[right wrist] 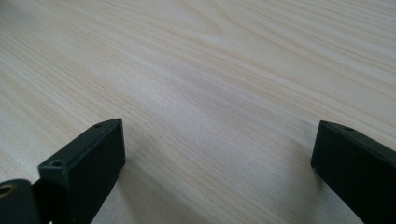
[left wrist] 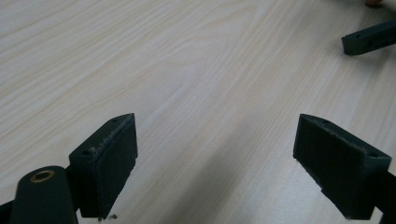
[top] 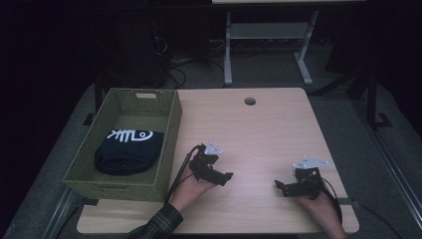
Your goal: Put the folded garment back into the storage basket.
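A green woven basket (top: 166, 137) stands on the left part of the light wooden table (top: 259, 124). Inside it lies a folded black garment (top: 127, 152) with a white print on top. My left gripper (top: 219, 177) rests low over the table just right of the basket, jaws open with nothing between them. In the left gripper view, that gripper (left wrist: 217, 163) faces bare wood, and a jaw of the other gripper (left wrist: 369, 39) shows at top right. My right gripper (top: 282, 188) sits near the front right of the table, open and empty; in its own view (right wrist: 219, 158) its jaws stand wide over the wood.
A round cable hole (top: 250, 101) is near the table's far edge. Beyond the table stands a white desk frame (top: 266, 37) with cables on the dark floor. A black post (top: 372, 94) rises at the right.
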Motion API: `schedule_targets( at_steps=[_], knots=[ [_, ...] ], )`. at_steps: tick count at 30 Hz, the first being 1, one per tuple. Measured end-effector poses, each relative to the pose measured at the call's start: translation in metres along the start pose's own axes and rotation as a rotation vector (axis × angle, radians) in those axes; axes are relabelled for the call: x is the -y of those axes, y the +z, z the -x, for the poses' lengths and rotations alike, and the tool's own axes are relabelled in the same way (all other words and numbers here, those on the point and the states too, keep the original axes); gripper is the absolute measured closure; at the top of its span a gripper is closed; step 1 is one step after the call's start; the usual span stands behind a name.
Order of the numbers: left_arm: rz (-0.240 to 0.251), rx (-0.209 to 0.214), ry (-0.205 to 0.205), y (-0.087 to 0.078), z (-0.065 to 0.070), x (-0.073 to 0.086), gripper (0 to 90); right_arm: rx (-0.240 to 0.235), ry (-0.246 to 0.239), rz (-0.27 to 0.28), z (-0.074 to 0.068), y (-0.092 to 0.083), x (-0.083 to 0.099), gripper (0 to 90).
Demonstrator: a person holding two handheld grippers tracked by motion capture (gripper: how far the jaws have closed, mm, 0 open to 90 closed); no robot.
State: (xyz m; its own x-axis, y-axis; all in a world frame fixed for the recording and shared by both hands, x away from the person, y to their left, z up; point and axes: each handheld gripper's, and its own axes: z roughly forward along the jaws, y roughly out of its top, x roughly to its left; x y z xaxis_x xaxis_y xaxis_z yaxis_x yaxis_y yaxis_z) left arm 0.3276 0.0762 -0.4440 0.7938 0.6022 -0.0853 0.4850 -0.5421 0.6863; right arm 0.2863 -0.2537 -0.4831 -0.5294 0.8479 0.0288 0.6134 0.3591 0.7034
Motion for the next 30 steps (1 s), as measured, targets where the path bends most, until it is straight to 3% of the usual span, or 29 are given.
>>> schedule_targets(
  at_steps=[7,9,12,17,19,30],
  knots=[
    [0.017,-0.016,0.006,0.011,-0.004,0.009,13.3,-0.001,-0.001,0.001,0.000,0.000,0.000,2.6],
    [0.012,-0.013,-0.009,0.016,-0.004,0.012,13.3,-0.001,-0.001,0.000,0.000,0.000,0.000,2.6],
    [-0.004,-0.011,0.000,0.022,-0.004,0.016,13.3,-0.001,0.000,0.000,0.000,0.000,0.000,2.6],
    [0.013,-0.053,0.074,0.027,0.000,0.019,13.0,-0.001,0.001,0.001,0.000,0.000,0.000,2.6],
    [0.042,-0.056,0.072,0.027,0.000,0.022,12.8,0.000,0.000,0.000,0.000,0.000,0.000,2.6],
    [0.041,-0.054,0.071,0.027,0.000,0.022,12.9,-0.001,0.001,0.001,0.000,0.000,0.000,2.6]
  ],
)
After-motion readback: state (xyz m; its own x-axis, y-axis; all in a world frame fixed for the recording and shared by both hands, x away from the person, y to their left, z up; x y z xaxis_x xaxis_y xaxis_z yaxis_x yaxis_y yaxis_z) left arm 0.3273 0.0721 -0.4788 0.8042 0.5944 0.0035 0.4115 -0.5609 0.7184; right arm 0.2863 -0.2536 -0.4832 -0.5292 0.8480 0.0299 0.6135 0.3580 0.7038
